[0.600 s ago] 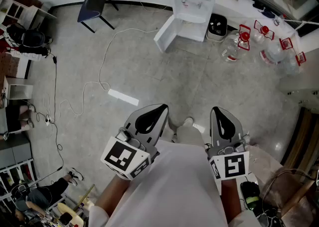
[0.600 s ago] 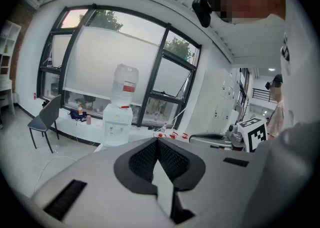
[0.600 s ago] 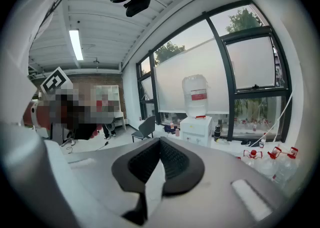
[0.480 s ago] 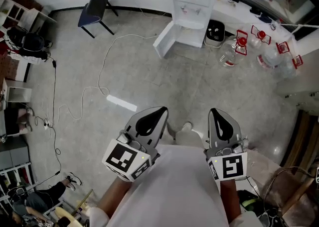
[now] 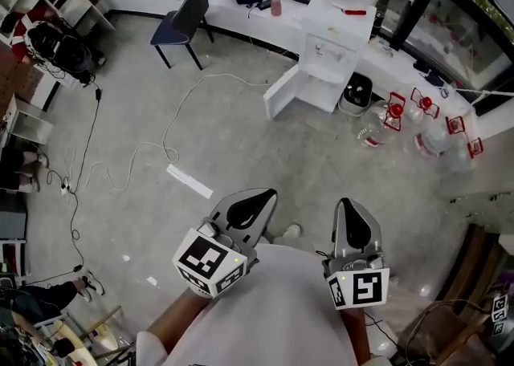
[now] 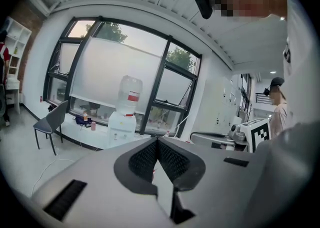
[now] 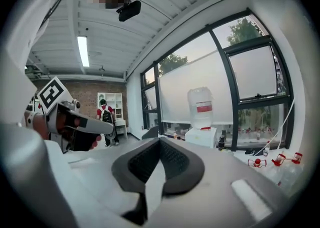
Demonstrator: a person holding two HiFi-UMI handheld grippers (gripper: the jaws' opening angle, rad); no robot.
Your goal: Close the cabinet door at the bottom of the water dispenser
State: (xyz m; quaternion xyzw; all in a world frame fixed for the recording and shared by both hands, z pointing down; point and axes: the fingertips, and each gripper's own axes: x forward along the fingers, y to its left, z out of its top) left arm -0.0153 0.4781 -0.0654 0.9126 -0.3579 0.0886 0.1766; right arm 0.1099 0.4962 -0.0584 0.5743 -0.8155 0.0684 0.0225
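Head view showed the water dispenser (image 5: pixel 336 47) straight ahead across the floor, well apart from us; its bottom cabinet door (image 5: pixel 283 103) stood swung out on the dispenser's left side, free edge toward us. The left gripper (image 5: pixel 249 205) and right gripper (image 5: pixel 354 226) were both pressed together on nothing, near our chest; we judged the left one nearer the door's open edge.

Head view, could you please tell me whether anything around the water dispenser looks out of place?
Yes: the dispenser's bottom door stands swung open toward the left. Clear jugs with red caps are scattered at its right, and a loose cable trails across the floor.
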